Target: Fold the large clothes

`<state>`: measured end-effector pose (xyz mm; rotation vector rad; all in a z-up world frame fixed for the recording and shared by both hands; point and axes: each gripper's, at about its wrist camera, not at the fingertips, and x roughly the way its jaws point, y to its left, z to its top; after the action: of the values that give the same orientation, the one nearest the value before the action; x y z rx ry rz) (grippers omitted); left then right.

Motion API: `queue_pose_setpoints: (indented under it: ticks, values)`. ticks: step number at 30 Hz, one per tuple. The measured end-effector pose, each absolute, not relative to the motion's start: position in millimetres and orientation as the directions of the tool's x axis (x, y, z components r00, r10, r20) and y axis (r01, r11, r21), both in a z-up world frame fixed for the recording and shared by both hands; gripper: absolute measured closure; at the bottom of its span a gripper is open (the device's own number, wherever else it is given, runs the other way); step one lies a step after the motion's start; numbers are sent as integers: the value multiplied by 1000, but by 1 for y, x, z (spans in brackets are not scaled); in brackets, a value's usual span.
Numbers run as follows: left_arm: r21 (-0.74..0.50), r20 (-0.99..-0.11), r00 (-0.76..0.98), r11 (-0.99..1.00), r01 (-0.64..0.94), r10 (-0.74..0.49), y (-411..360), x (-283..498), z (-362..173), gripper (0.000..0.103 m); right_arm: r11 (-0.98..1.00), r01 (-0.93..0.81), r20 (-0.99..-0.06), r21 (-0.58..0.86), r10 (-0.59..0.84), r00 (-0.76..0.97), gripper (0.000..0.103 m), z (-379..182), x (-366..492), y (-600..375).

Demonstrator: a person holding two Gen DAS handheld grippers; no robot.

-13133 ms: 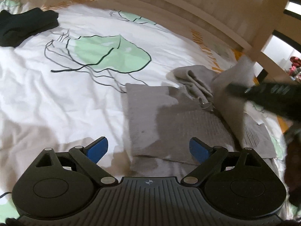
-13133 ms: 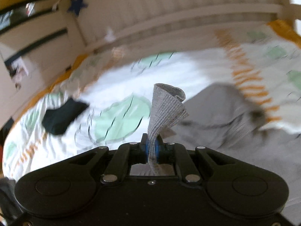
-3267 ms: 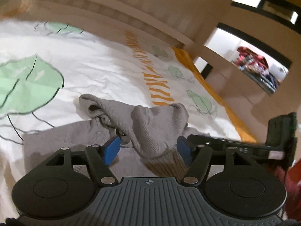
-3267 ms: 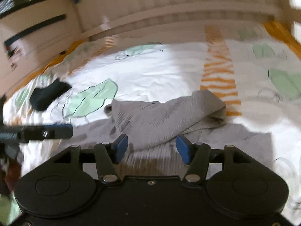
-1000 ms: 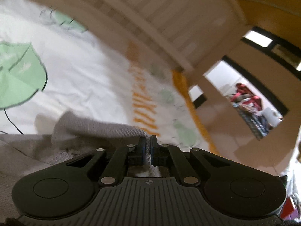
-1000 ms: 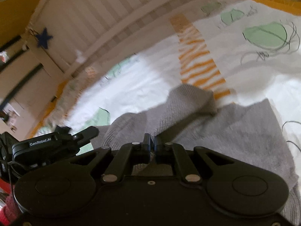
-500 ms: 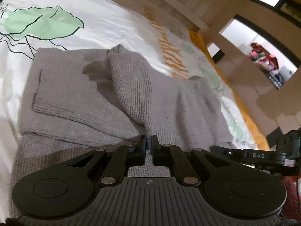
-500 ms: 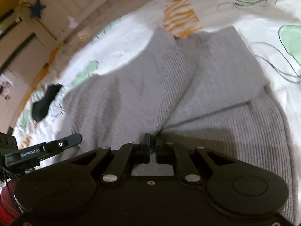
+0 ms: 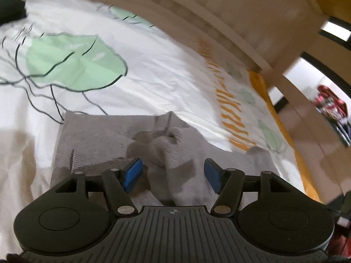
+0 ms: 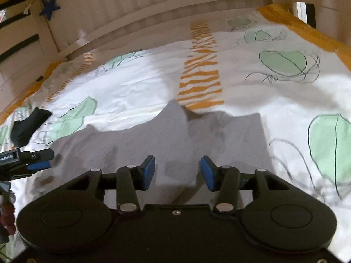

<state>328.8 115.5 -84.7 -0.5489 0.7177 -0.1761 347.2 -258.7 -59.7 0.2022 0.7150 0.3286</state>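
A grey knitted garment (image 9: 98, 135) lies folded on the white printed bedspread (image 9: 153, 83). In the left wrist view my left gripper (image 9: 173, 172) hangs low over its near edge; the jaws are opening, and a raised fold of grey cloth sits between the blue pads (image 9: 132, 172) without being pressed. In the right wrist view the same garment (image 10: 219, 135) spreads below my right gripper (image 10: 177, 172), whose jaws are also opening with only flat grey cloth under them. The left gripper's fingertips (image 10: 41, 160) show at the left edge of that view.
A dark garment (image 10: 28, 125) lies on the bedspread far left. A pale slatted bed rail (image 10: 153, 6) runs along the far side, with a blue star (image 10: 50, 5) hung on it. An orange border (image 10: 307, 32) edges the bed at the right.
Both grippers were shut on grey cloth a second ago and lowered it flat onto the bed. Now both stand open, the cloth released, and both views tilt up slightly.
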Motion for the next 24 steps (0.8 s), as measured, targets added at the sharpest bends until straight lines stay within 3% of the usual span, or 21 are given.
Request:
queue_pose_setpoints:
  ticks: [2,3,4,5,6,7,12,17,18,19,20,21,24]
  values:
    - [-553,-571,744,833,-37,-346,118,337,-88,45,926,-218,-611,309,369,701,47,-64,359,-257]
    - [-564,-563,743,825,-26,-361,120,340,-90,52,924,-211,-613,318,370,698,47,-66,364,-258]
    - [-572,-552,747,820,-14,-372,122,343,-90,63,922,-205,-615,328,373,695,47,-68,368,-257]
    - [-564,-553,750,825,-15,-364,123,347,-90,84,920,-201,-618,336,376,690,50,-69,372,-257]
    - [-541,-559,755,841,-20,-343,123,350,-89,87,919,-201,-618,339,378,689,84,-70,375,-256]
    - [-516,-560,763,856,-15,-324,125,351,-87,87,919,-207,-617,336,381,689,94,-68,377,-256]
    - [-445,-594,757,895,-27,-273,137,348,-96,86,920,-158,-604,358,358,713,95,-74,379,-271]
    - [-437,-588,760,899,-8,-279,141,341,-98,78,926,-140,-614,351,340,712,87,-97,375,-277]
    - [-424,-586,763,906,-3,-272,139,340,-93,74,925,-140,-613,353,341,713,80,-96,375,-276]
    - [-403,-583,770,915,3,-259,136,337,-87,73,926,-144,-611,350,342,714,66,-92,375,-275]
    - [-382,-575,779,924,13,-249,133,331,-78,71,931,-149,-606,332,332,723,58,-86,372,-273]
    - [-363,-563,790,932,26,-241,128,327,-71,65,939,-158,-598,306,319,736,46,-80,368,-271]
    - [-297,-536,811,952,77,-233,113,304,-52,40,947,-217,-553,236,315,771,43,-61,348,-260]
